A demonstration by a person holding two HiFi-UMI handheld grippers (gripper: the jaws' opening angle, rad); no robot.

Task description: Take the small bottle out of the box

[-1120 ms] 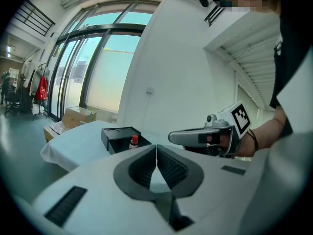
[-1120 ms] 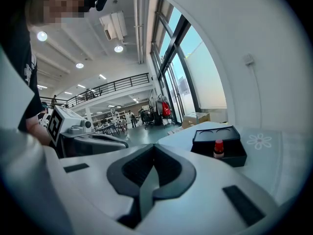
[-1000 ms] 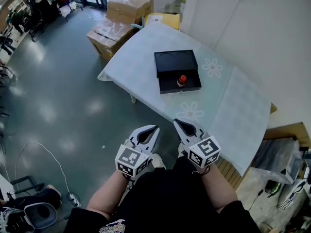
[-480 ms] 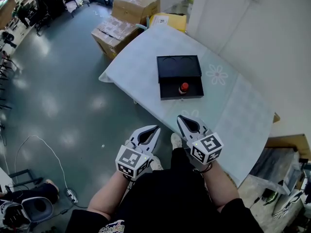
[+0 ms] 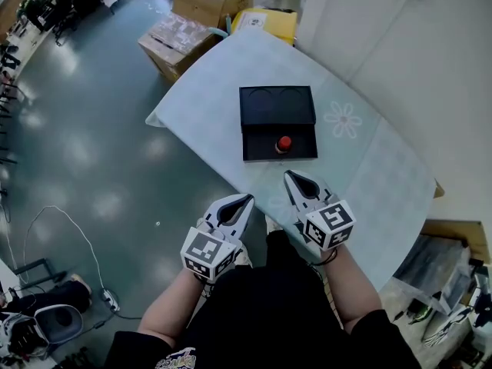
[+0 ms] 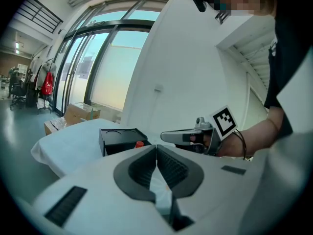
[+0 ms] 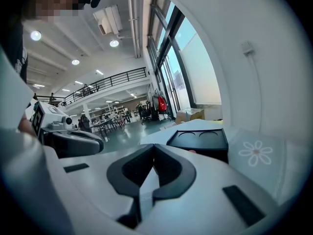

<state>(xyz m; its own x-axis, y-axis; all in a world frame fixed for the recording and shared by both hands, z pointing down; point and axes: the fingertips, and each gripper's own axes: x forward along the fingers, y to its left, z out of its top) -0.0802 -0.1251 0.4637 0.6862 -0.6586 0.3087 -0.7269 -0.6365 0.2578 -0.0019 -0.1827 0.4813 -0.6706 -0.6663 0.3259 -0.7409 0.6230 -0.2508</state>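
A black box (image 5: 278, 121) lies open on the pale-clothed table (image 5: 231, 75), its lid part at the far side. A small bottle with a red cap (image 5: 284, 143) stands in the box's near tray; the red cap (image 6: 139, 144) also shows in the left gripper view. My left gripper (image 5: 245, 200) hangs over the floor just off the table's near edge, jaws shut and empty. My right gripper (image 5: 289, 175) hovers over the table's near edge, a short way in front of the box, also shut and empty. The box (image 7: 199, 142) fills the middle of the right gripper view.
Cardboard boxes (image 5: 188, 21) and a yellow parcel (image 5: 267, 21) sit on the floor beyond the table's far end. A white wall (image 5: 430, 60) runs along the table's right side. Clutter (image 5: 446, 283) lies at the lower right, cables and a bag (image 5: 46, 321) at the lower left.
My view has moved closer to the table. The right gripper has advanced a little over the table's edge toward the box. Both grippers stay shut.
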